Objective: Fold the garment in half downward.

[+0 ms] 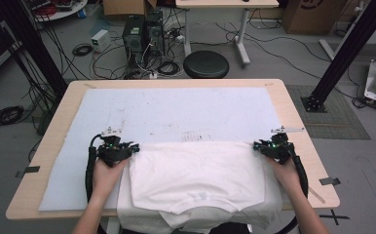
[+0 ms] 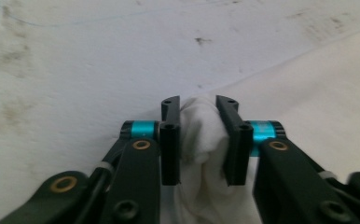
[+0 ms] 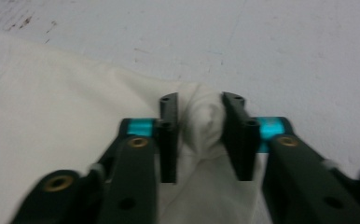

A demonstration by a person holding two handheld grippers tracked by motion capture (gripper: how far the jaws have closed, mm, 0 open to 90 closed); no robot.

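A white T-shirt (image 1: pixel 196 175) lies folded at the table's near edge, its collar toward me and its lower part hanging over the front. At the fold's far left corner my left gripper (image 1: pixel 135 147) is shut on a bunch of the cloth. In the left gripper view that gripper (image 2: pixel 197 105) has the T-shirt (image 2: pixel 308 93) pinched between its jaws. My right gripper (image 1: pixel 256 145) holds the far right corner the same way. The right gripper view has this gripper (image 3: pixel 199 100) squeezing a bunched fold of the T-shirt (image 3: pixel 52 107).
A stained white mat (image 1: pixel 176 107) covers most of the wooden table (image 1: pixel 54 122), bare beyond the shirt. On the floor behind the table stand a round black stool (image 1: pixel 206 64), computer towers (image 1: pixel 142 34) and tangled cables. Black frame posts rise at both sides.
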